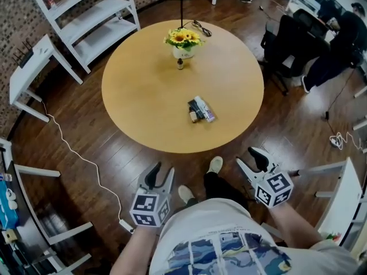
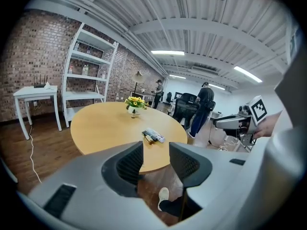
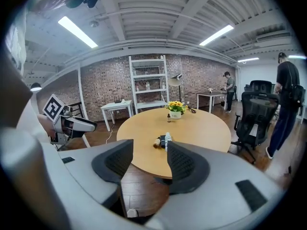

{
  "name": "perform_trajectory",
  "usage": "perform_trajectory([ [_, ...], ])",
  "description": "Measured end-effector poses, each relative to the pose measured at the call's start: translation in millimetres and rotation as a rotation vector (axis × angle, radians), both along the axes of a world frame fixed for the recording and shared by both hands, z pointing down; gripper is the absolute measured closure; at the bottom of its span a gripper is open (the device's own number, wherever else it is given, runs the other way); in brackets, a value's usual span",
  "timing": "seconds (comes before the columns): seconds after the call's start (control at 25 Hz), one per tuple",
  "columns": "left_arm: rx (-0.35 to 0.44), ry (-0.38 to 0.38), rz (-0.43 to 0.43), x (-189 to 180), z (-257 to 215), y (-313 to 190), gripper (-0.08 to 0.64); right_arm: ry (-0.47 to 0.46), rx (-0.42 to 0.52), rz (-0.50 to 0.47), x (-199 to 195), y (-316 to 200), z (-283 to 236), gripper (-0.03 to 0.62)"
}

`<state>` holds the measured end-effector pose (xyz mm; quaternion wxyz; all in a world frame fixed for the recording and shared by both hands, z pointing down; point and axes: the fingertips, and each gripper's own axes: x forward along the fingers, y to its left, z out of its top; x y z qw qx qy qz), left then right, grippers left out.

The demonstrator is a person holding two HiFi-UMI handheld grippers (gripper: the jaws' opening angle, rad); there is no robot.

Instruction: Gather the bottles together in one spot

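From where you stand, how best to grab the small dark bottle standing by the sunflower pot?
Grip the small dark bottle across its body, below the cap, coming from the near edge of the round wooden table. It stands upright, and the white sunflower pot sits close behind it, so the far side looks blocked.

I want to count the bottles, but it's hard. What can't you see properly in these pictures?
- Lying bottles: head view, too small and bunched to count surely.
- Small bottle by the flower pot: head view, label too small to read.
- Shelf: head view, its top cut off by the picture's edge.
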<state>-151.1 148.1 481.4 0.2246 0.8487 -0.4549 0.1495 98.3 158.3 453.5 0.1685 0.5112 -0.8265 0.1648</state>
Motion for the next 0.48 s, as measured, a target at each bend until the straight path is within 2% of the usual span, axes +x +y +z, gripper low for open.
perform_trajectory([
  [0.2, -0.001, 0.0, -0.012, -13, -2, 11, 0.396, -0.015, 0.014, -0.029, -18, 4, -2, 0.347],
  [0.48, -0.043, 0.013, -0.009, -9, 3, 20, 0.397, -0.025, 0.01, -0.025, -21, 17, -2, 0.347],
])
